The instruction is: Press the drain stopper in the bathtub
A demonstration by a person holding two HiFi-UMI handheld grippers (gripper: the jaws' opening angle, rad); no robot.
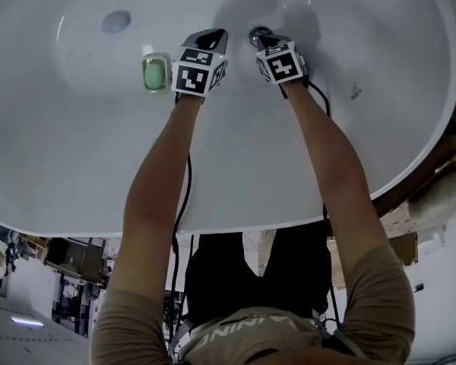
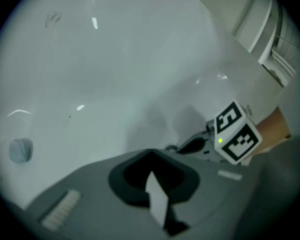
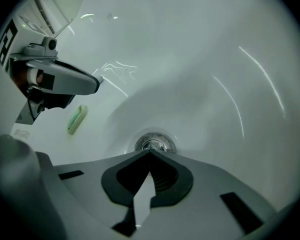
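**Drain stopper at tub floor, right gripper tip on its near edge**

The drain stopper (image 3: pixel 155 144) is a round metal fitting set in the lowest part of the white bathtub (image 1: pixel 365 150), at the far end of the basin from the person. In the head view it shows as a small chrome ring (image 1: pixel 256 33) just beyond the right tool.

The right gripper (image 3: pixel 150 153) points straight down at it. Its 2 jaws are closed, tips together in 1 point, with nothing held between them. That point lies over the near rim of the stopper. Whether it bears down on the metal cannot be told. The marker cube of this gripper (image 1: pixel 267 44) faces up toward the head camera.

The left gripper (image 2: pixel 151 154) is just beside the right one, on the person's left, its tips near the stopper but apart from it. Its jaws are likewise closed tip to tip and hold nothing. It hangs over bare tub floor.

A small green bar (image 1: pixel 155 72) lies on the tub floor just to the left of the left gripper, and it shows again in the right gripper view (image 3: pixel 76 119). A round grey disc (image 1: pixel 115 21) sits on the tub wall further left and beyond.

Both bare forearms reach down into the tub, and a black cable (image 1: pixel 184 196) runs along the left one.
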